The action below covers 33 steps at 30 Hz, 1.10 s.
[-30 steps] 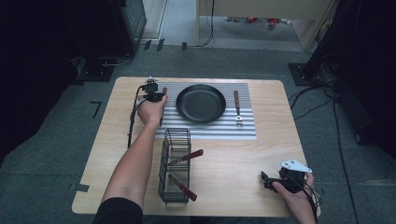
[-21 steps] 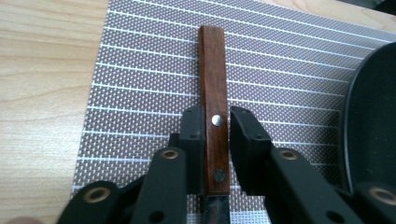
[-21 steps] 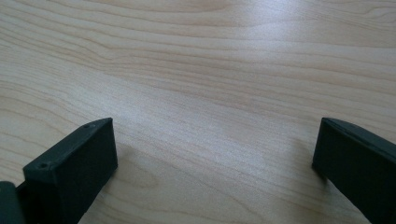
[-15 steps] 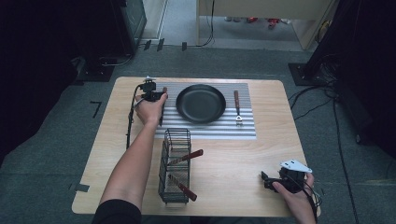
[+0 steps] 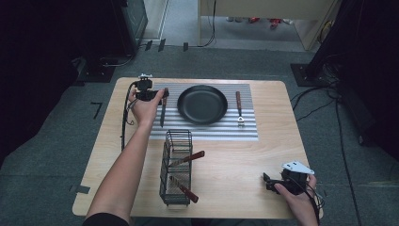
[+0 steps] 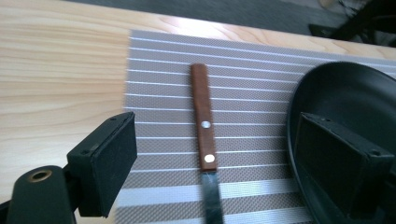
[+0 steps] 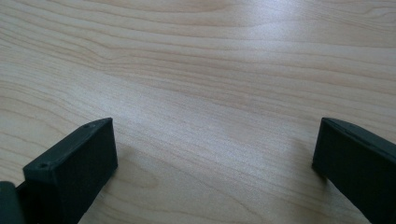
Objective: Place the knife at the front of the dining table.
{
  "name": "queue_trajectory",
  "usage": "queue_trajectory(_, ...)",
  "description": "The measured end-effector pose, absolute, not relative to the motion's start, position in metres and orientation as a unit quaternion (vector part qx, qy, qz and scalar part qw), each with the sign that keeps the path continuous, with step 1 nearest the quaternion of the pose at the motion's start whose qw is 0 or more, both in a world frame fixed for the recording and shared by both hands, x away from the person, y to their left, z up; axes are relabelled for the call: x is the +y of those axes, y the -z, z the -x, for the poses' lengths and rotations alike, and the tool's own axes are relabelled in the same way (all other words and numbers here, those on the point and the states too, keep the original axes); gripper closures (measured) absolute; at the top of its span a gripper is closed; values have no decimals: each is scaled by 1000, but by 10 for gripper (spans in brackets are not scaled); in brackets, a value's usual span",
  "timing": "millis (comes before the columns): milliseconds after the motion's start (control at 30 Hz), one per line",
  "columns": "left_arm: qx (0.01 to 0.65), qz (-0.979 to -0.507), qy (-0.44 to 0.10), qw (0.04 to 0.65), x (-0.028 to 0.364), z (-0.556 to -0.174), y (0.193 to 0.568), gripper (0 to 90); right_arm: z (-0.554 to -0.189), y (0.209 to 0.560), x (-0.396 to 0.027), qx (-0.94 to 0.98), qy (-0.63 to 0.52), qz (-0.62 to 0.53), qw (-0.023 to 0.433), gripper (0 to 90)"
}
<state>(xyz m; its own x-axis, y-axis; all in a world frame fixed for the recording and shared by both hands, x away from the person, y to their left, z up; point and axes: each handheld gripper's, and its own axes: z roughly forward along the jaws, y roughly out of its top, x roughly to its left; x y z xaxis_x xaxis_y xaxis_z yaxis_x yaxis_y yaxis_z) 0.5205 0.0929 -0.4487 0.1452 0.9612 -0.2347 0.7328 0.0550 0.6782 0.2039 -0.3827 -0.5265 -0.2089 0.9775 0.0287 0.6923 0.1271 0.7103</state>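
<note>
With its fingers (image 6: pixel 112 170) having just opened clear of the knife (image 6: pixel 203 123), the left gripper (image 5: pixel 151 94) leaves it placed on the mat (image 6: pixel 252 84) beside the plate (image 6: pixel 345 93).

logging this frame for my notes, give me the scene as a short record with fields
left tool: jaws just opened, above the brown wooden-handled knife, not touching it
knife place: flat on grey striped placemat, left of round black plate
right tool: open, over bare wooden table
black wire basket: holds two wooden-handled utensils
</note>
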Motion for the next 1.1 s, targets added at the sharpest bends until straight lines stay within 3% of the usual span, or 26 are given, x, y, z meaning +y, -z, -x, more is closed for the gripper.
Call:
queue_trajectory(633, 599, -656, -185, 420, 126, -455, 416, 110, -204, 526, -383, 710, -305, -590, 235, 0)
queue_trajectory(1100, 577, -660, -218, 428, 157, -394, 422, 81, -204, 526, -383, 708, -305, -592, 235, 0)
